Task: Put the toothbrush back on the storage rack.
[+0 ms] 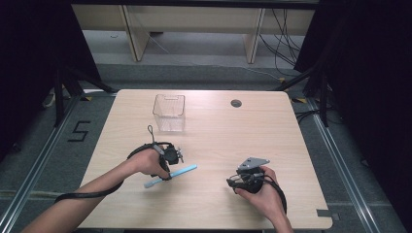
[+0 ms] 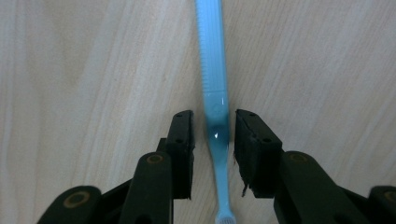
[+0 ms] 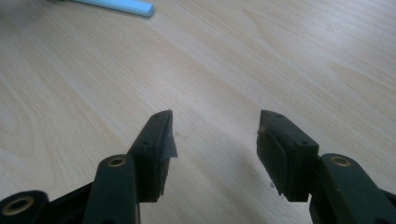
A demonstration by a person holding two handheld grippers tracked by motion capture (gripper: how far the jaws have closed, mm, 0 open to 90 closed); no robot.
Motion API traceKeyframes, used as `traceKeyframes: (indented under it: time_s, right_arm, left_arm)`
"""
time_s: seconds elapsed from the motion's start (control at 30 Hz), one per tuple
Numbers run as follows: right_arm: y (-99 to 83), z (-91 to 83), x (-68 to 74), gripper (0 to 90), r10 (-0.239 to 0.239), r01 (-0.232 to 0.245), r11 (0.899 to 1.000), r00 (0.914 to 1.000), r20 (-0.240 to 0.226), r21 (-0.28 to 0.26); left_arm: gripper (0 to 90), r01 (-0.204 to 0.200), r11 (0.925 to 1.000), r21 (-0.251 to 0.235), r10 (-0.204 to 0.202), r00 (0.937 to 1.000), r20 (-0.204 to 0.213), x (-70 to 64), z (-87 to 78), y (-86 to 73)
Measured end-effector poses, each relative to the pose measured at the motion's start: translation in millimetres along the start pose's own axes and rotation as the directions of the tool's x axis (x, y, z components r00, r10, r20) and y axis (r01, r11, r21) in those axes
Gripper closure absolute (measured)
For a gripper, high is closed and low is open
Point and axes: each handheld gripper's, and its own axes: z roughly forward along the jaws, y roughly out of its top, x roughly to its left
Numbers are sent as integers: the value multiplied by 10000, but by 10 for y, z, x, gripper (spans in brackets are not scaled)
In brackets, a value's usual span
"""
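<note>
Right gripper (image 1: pixel 241 178): rests at the near right of the counter (image 1: pixel 272 126), jaws spread wide on nothing, seemingly idle.
Left gripper (image 2: pixel 214 135): near left, jaws narrowed either side of the toothbrush's neck with slim gaps showing, likely lined up to pinch it.
Toothbrush (image 2: pixel 214 70): pale blue, glossy, ribbed handle, flat on the counter between the grippers.
Clear basket (image 1: pixel 169 112): far left, upright, empty; possibly the toothbrush's destination.

Light blue toothbrush (image 1: pixel 171 175) laid flat on the wooden surface (image 1: pixel 218 145).
It is angled from 8 toward 2 o'clock, bristle head at the 8 o'clock end; a clear basket (image 1: pixel 169 112) is stood upright at 12 o'clock.
</note>
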Motion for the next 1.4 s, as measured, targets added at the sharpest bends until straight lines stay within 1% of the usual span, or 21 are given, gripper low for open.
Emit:
traceKeyframes:
  time_s: [0.17, 0.2, 0.23, 0.37, 0.6, 0.63, 0.67, 0.77, 0.8, 0.9, 0.93, 0.97, 1.0, 1.07, 1.1, 1.13, 1.23, 1.3, 1.33, 1.37, 1.4]
  right_arm:
    - [-1, 0, -1, 463, -21, 21, 10000, 10000, -11, 19]
    - [-7, 14, 3, 464, 52, -52, 9999, 10000, -1, -156]
    - [-10, 19, -5, 463, -75, 76, 9998, 9999, 81, -189]
    - [-12, 23, -6, 463, -90, 91, 9998, 9999, 53, -175]
    - [-14, 23, -8, 464, -81, 81, 9998, 10000, 31, -174]
    - [-11, 11, -13, 464, -101, 101, 9999, 9999, 1, -37]
    - [-11, 12, -13, 464, -103, 103, 9999, 9999, 2, -45]
    - [-9, 13, -12, 464, -111, 110, 9999, 9999, -11, -47]
    - [-8, 18, 3, 464, 66, -66, 9999, 10000, -28, -121]
    - [-8, 18, 3, 464, 85, -85, 9999, 10000, -36, -143]
    - [-10, 16, 14, 464, 219, -219, 9997, 9998, -46, -107]
    - [-15, 22, 4, 464, 71, -70, 9999, 10000, 12, -157]
    - [-9, 10, -13, 464, -60, 60, 10000, 10000, -15, -29]
    - [-12, 8, -4, 464, 50, -50, 10000, 10000, 5, -51]
    - [-9, 7, -13, 464, -82, 82, 9999, 10000, 2, -68]
    - [-11, 3, -3, 464, 55, -55, 10000, 10000, 8, -38]
    - [-9, 2, -3, 464, 48, -48, 10000, 10000, 7, -29]
    - [-4, 10, -30, 464, -388, 388, 9992, 9992, -11, -79]
    - [-3, 3, -9, 465, -95, 95, 10000, 9999, -60, 30]
    - [-3, 3, -9, 465, -95, 95, 10000, 9999, -60, 30]
    - [6, 22, -19, 467, -569, 568, 9984, 9984, -51, -44]
  left_arm:
    - [694, -189, 9998, 11, 189, 9998, -29, -1, 12, 17]
    - [695, -219, 9998, 31, 219, 9998, -38, -1, 12, 20]
    - [695, -252, 9997, 50, 252, 9997, -39, -1, 13, 23]
    - [696, -263, 9995, 187, 264, 9996, -53, -7, 26, 38]
    - [705, -287, 9993, 240, 287, 9996, 28, -7, 42, 54]
    - [709, -287, 9993, 240, 287, 9996, 28, -7, 42, 54]
    - [713, -306, 9990, 318, 303, 9995, 96, -16, 43, 58]
    - [722, -473, 9977, 492, 471, 9989, 62, -15, 44, 77]
    - [726, -482, 9973, 562, 477, 9988, 101, -15, 45, 83]
    - [745, -429, 9968, 672, 422, 9990, 114, -16, 49, 97]
    - [747, -465, 9964, 710, 459, 9989, 100, -17, 50, 102]
    - [750, -477, 9962, 733, 471, 9988, 93, -19, 50, 105]
    - [754, -498, 9961, 732, 495, 9988, 61, -24, 52, 107]
    - [766, -537, 9951, 834, 532, 9985, 84, -35, 50, 116]
    - [771, -552, 9949, 840, 551, 9985, 29, -41, 51, 119]
    - [774, -575, 9946, 858, 577, 9983, -3, -47, 55, 122]
    - [780, -620, 9936, 943, 626, 9980, -31, -63, 55, 128]
    - [781, -701, 9931, 945, 708, 9975, -39, -72, 57, 128]
    - [782, -781, 9924, 950, 788, 9969, -32, -78, 56, 127]
    - [783, -781, 9924, 950, 788, 9969, -32, -78, 56, 127]
    - [783, -892, 9913, 966, 890, 9960, 68, -89, 52, 124]
